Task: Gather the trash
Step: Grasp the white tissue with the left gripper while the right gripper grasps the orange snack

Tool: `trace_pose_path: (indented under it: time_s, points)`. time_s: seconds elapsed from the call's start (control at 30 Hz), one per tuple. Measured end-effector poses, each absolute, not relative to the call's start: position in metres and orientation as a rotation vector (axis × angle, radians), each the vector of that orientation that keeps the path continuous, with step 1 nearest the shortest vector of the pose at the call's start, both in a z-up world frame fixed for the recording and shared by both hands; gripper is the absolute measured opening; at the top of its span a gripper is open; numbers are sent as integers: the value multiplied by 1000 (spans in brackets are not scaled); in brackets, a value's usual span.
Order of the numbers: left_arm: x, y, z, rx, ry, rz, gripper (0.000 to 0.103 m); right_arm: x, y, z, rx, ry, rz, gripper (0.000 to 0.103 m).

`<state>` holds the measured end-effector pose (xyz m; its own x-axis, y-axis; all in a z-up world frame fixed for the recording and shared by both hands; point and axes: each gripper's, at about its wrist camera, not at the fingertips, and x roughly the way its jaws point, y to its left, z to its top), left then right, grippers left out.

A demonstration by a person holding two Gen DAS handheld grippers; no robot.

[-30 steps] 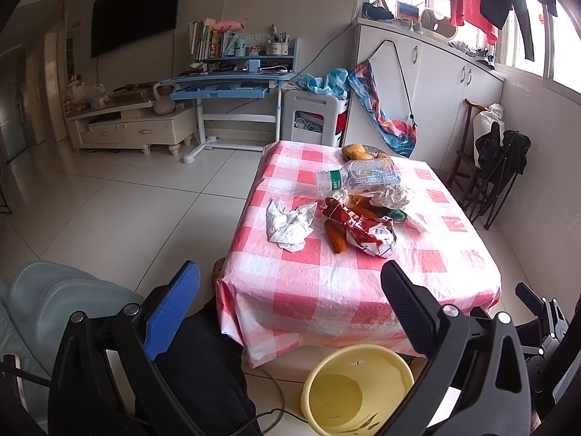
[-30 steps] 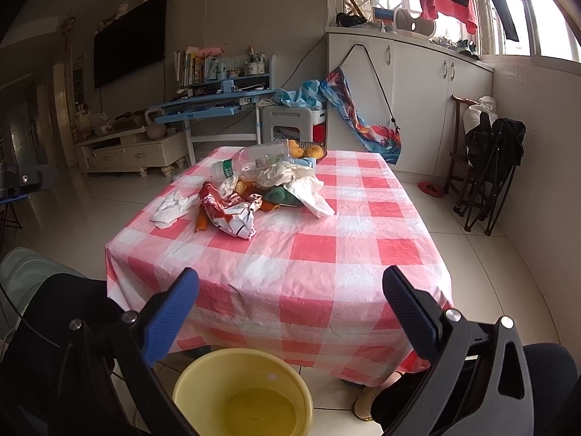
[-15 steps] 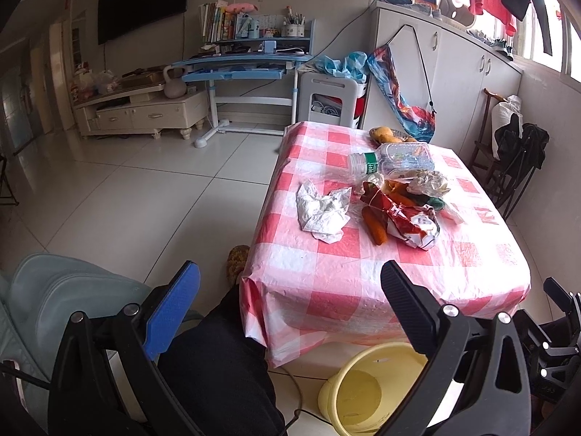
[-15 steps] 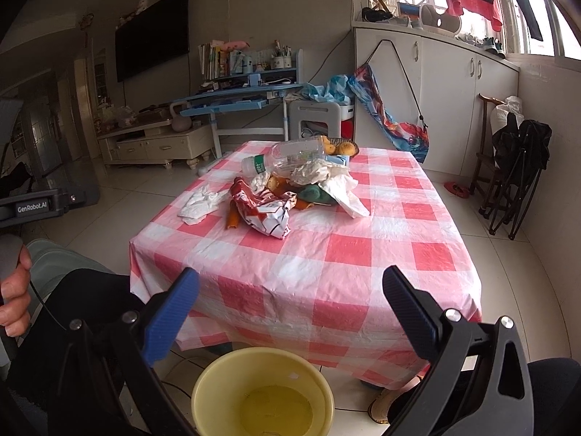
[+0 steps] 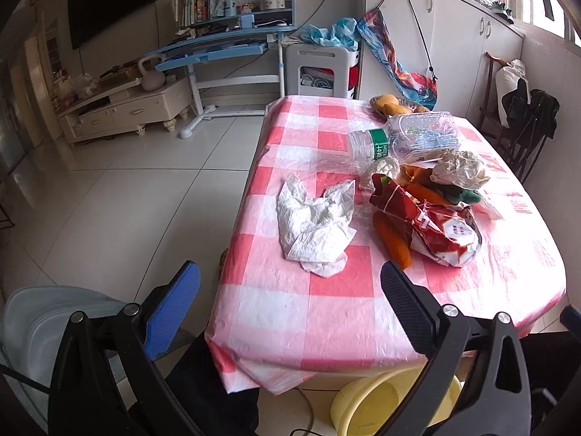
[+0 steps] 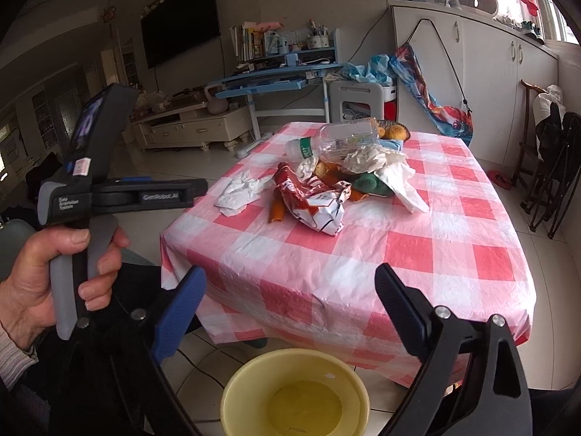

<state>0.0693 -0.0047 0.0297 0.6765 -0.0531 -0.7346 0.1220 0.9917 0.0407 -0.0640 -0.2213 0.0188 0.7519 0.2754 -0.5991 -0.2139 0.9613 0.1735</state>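
A pile of trash lies on the pink checked table [image 5: 326, 312]: a crumpled white paper towel [image 5: 316, 218] [image 6: 241, 189], a red snack bag [image 5: 428, 225] [image 6: 312, 200], an orange stick [image 5: 392, 239], a clear plastic bottle [image 5: 406, 138] [image 6: 337, 138] and more crumpled paper [image 5: 457, 172]. My left gripper [image 5: 288, 272] hangs open over the table's near corner, just short of the paper towel. Further back, my right gripper [image 6: 290, 272] stays short of the table's near edge. Its jaws are closing with nothing between them. A yellow bucket [image 6: 294, 392] [image 5: 385, 407] stands on the floor under both grippers.
A hand [image 6: 43, 276] grips the left tool's handle at the left of the right wrist view. A dish of oranges [image 5: 392, 105] sits at the table's far end. Folded chairs [image 6: 552, 167] lean at the right wall. White tiled floor [image 5: 127, 200] stretches left of the table.
The left gripper has come forward and down toward the paper towel. The right view has swung so that the hand and left tool now show at its left. The right jaws look slightly narrower.
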Motion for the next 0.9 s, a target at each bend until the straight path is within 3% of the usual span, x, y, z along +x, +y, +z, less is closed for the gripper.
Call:
trace_pose_path:
  time_s: [0.13,0.2,0.37,0.57,0.73,0.83,0.9]
  points:
    - [111,-20,10,123,865,-128,95,-39,-208,4,123,730,334,66]
    - [129,-27,0,142,895,-147,89,-23,-202,-3,156,762,364,62]
    - [159,-30,-24,107,977,-225,57,14,-185,-11,164,779,361,62]
    - [159,-16,-21,30,957,-309,30,56,-175,-20,165,815,348,62]
    - [154,-9,-23,-19,950,-335,20,77,-179,-28,154,841,310,62]
    - [149,-13,-21,-9,940,-342,18,87,-179,-33,134,849,297,52]
    - [144,-15,-19,-7,931,-348,17,88,-176,-34,103,856,289,34]
